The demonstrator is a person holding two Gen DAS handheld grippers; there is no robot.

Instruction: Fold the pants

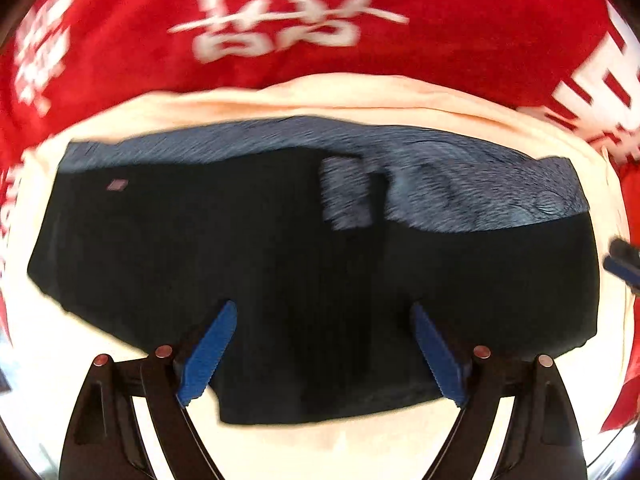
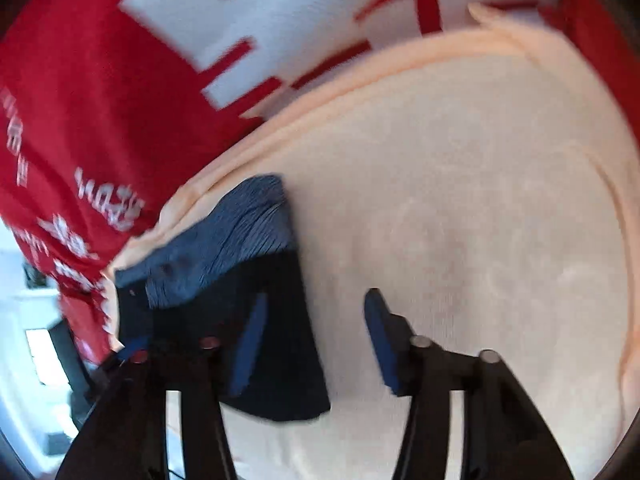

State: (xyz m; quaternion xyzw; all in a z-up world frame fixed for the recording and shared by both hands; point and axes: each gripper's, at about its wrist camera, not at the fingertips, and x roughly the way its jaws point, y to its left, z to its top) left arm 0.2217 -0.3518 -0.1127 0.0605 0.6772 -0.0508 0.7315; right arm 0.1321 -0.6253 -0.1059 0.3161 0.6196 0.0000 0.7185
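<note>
1. The pants [image 1: 248,264] lie flat as a compact dark bundle on a cream cloth [image 1: 360,96], which in turn rests on a red banner [image 1: 460,20]. The grey-blue waistband [image 1: 460,184] runs along the far edge, away from both grippers.
2. The bundle's long axis runs left to right across the left wrist view, square to the direction in which the left gripper [image 1: 322,344] points.
3. The left gripper hovers over the near edge of the pants, roughly centred on their width, with its blue fingers [image 1: 208,352] spread wide and holding nothing.
4. The right gripper [image 2: 316,344] sits at the right-hand end of the bundle. Its jaws are also wide and empty; one finger overlaps the dark fabric and the other is over bare cream cloth.
5. Judged from this, the left gripper is nearer the middle of the pants, the right nearer an end, so an end-over-end fold would likely start from the right.
6. The banner carries large white characters [image 1: 280,4], but motion blur makes them unreadable. A small pinkish label [image 1: 117,185] on the pants is too small to read.
</note>
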